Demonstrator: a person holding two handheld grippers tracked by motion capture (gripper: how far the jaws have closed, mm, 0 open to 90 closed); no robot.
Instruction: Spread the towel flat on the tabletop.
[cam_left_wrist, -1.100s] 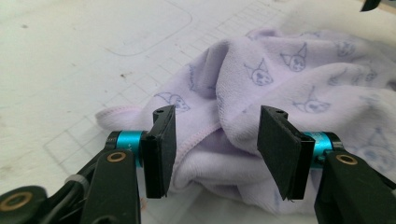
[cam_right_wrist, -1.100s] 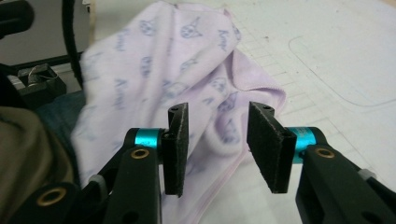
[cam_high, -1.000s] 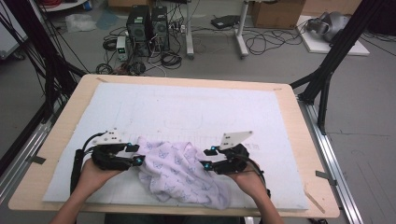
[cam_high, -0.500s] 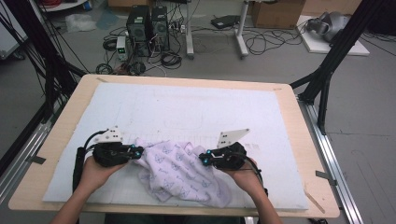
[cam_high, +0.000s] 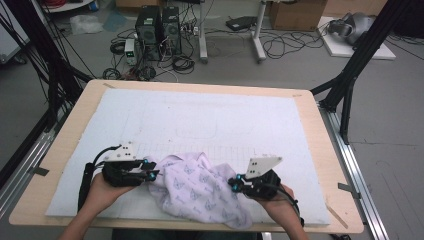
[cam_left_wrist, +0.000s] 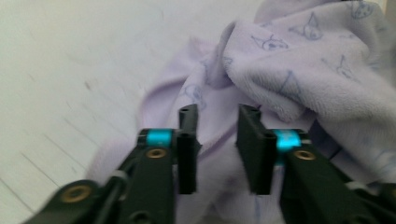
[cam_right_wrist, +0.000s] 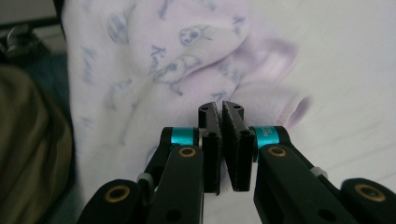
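Two grippers at crumpled lilac printed towel: left gripper agape at nine o'clock edge, right gripper nearly closed, seemingly empty, at three o'clock; probably mid-grasp, next pinch hems, spread flat.

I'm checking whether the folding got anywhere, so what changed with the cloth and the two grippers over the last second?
The left gripper slid outward to the left along the cloth; its jaws now stand apart over the edge. The right gripper shifted a little toward the near edge, jaws almost closed on a fold. The cloth bunched up narrower and taller between them. The white mat and table stayed put.
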